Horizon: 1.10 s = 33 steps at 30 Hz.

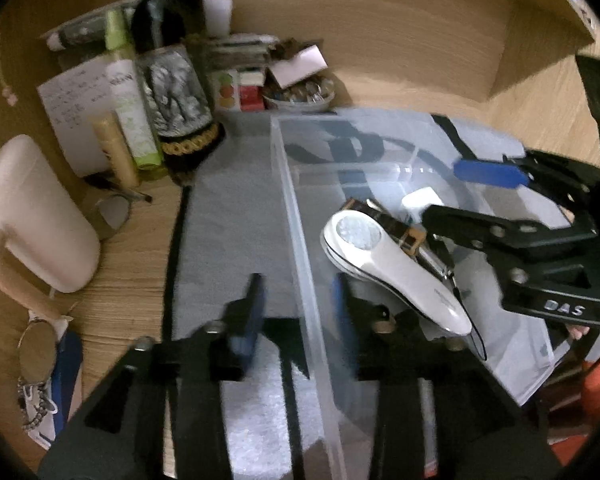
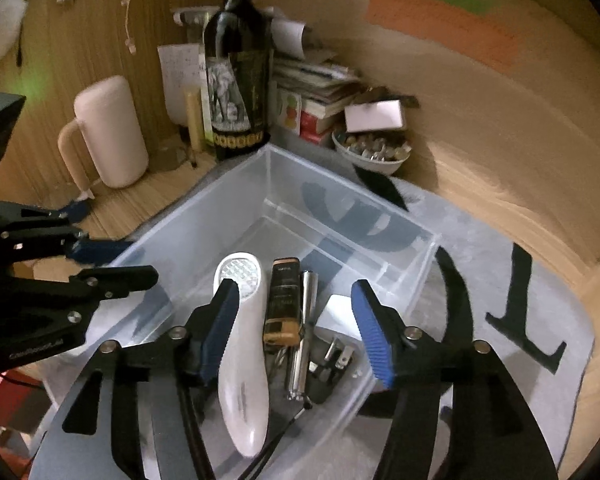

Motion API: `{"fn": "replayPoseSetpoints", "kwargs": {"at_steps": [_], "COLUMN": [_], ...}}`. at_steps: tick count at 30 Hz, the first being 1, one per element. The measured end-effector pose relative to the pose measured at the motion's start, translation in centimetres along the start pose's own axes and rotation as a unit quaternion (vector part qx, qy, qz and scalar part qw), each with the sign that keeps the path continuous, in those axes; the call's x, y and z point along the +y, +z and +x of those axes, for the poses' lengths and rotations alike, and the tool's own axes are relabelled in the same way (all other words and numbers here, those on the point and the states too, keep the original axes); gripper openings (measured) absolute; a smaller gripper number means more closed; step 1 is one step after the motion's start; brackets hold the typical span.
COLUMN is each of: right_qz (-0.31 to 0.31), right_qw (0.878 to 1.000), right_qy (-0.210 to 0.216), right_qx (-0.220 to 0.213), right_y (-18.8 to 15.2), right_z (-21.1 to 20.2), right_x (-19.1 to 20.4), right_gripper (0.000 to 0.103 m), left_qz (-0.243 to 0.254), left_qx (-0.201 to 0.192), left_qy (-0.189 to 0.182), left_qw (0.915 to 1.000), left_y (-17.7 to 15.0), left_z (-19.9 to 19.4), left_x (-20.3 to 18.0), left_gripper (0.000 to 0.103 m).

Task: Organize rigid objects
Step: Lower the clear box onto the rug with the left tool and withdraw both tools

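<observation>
A clear plastic box (image 1: 296, 216) (image 2: 260, 184) stands on a grey mat. Inside lie a white handheld device (image 1: 396, 264) (image 2: 242, 344), a dark yellow-ended gadget (image 2: 284, 300), a silver metal cylinder (image 2: 304, 328) and a white plug adapter (image 2: 336, 320). My left gripper (image 1: 298, 312) is open, its fingers astride the box's near wall. It also shows in the right wrist view (image 2: 112, 264). My right gripper (image 2: 296, 328) is open and empty above the items in the box. It also shows in the left wrist view (image 1: 460, 192).
A dark wine bottle (image 2: 238, 80) (image 1: 168, 60), a pink jug (image 2: 112, 132) (image 1: 32, 216), tubes (image 1: 128, 96), stacked books (image 2: 320, 88) and a bowl of small items (image 2: 372, 152) crowd the back of the wooden desk. Glasses (image 1: 36, 352) lie at the left.
</observation>
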State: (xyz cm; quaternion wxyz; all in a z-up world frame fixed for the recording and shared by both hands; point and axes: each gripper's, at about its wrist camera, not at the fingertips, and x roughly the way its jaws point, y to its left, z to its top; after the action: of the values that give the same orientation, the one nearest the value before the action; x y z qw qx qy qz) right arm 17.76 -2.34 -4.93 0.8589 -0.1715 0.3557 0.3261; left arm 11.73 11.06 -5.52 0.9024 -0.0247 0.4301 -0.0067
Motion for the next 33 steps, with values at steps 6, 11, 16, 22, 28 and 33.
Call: {"fn": "replayPoseSetpoints", "kwargs": {"at_steps": [6,11,16,22,28,33], "right_qz": [0.008,0.024,0.039,0.060,0.074,0.090], "right_qw": [1.000,0.997,0.993,0.984,0.976,0.968], "right_qy": [0.000,-0.011,-0.033,-0.071,-0.098,-0.120], "right_qx": [-0.030,-0.069,-0.104,-0.149,-0.181,-0.202], "right_y": [-0.6,-1.6,-3.0,-5.3,-7.6,-9.1], "right_z": [-3.0,-6.1,-9.2,-12.5,-14.8,-16.0], "right_x": [0.0,0.0,-0.1,0.0,0.5,0.7], "right_gripper": [0.066,0.079,0.083,0.103,0.103,0.103], "left_qz": [-0.001,0.004,0.014,0.021,0.030,0.026], "left_qx": [-0.038,-0.084,-0.145,-0.199,-0.255,-0.280], "left_qy": [0.007,0.004,0.005,-0.001,-0.007,-0.015], "left_qw": [0.9993,0.9965,0.9893,0.9797,0.9664,0.9594], "left_y": [0.0,-0.4,-1.5,-2.9,-4.5,-5.5], "left_z": [-2.8,-5.3,-8.3,-10.2,-11.7,-12.1], "left_x": [-0.1,-1.3,-3.1,-5.1,-6.9,-7.8], "left_gripper": [0.052,0.069,0.079,0.098,0.102,0.103]}}
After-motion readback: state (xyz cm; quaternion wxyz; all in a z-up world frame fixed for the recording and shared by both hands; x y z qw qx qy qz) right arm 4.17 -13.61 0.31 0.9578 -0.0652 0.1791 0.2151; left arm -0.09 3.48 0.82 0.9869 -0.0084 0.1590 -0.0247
